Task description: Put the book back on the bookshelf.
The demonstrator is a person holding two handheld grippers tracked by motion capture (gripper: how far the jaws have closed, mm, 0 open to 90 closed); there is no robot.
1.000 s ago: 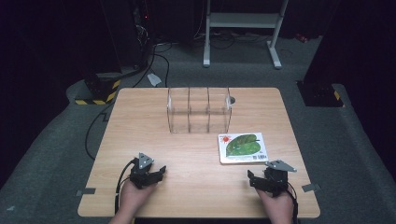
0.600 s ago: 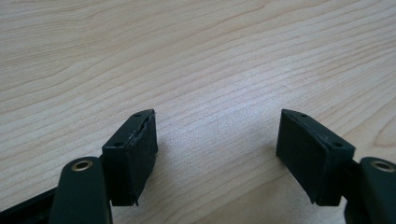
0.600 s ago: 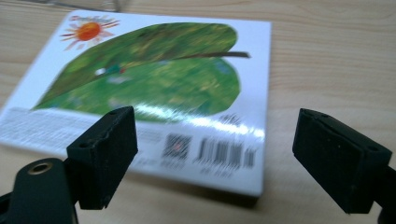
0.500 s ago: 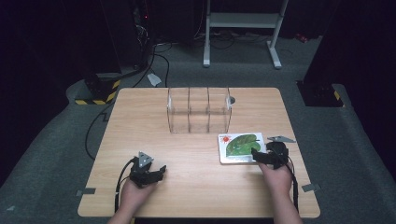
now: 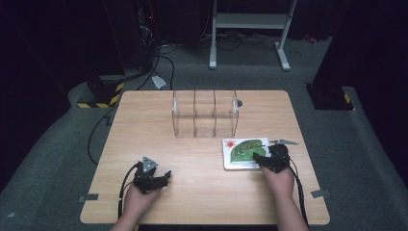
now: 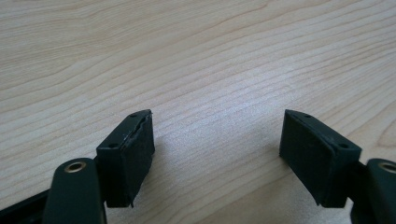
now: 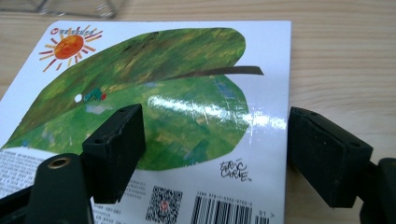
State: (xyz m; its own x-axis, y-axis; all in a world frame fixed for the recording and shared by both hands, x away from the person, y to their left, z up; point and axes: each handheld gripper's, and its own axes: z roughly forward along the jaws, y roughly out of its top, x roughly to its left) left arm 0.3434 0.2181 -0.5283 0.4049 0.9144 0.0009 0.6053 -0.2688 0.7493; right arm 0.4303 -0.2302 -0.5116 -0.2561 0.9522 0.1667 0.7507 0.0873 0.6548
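On the wooden counter [image 5: 144, 125], rear centre, stands a clear plastic organizer [image 5: 205, 114] w/ three compartments side by side, upright, nothing visible inside. Small grey round thing [image 5: 239, 102] sits just by its back right corner, too small to ID. Front right of the organizer, near but apart, a picture book [image 5: 243, 153] lies flat, back cover up: big green leaf, red-orange sun in one corner, tiny caterpillar next to a hole in the leaf, barcode + QR code + signature along the near edge; glossy glare across the cover in the right gripper view [image 7: 187, 107]. Right gripper [image 5: 263, 160] is at the book's near right corner, held by the right hand [image 5: 278, 180], cable trailing back along the forearm. Right gripper view: jaws wide apart, one over the cover, other just past the book's right edge over bare wood, nothing clamped; whether they touch the cover can't tell. Left gripper [image 5: 161, 178] is at front left of the counter, well apart from the book, in the left hand [image 5: 138, 199], grey plate on top. Left gripper view: jaws spread wide over bare wood grain [image 6: 210, 70], holding nothing. Floor around is grey carpet [image 5: 57, 159]; white metal stand [image 5: 250, 21] and black cables [image 5: 163, 60] beyond the far edge, bg dark.
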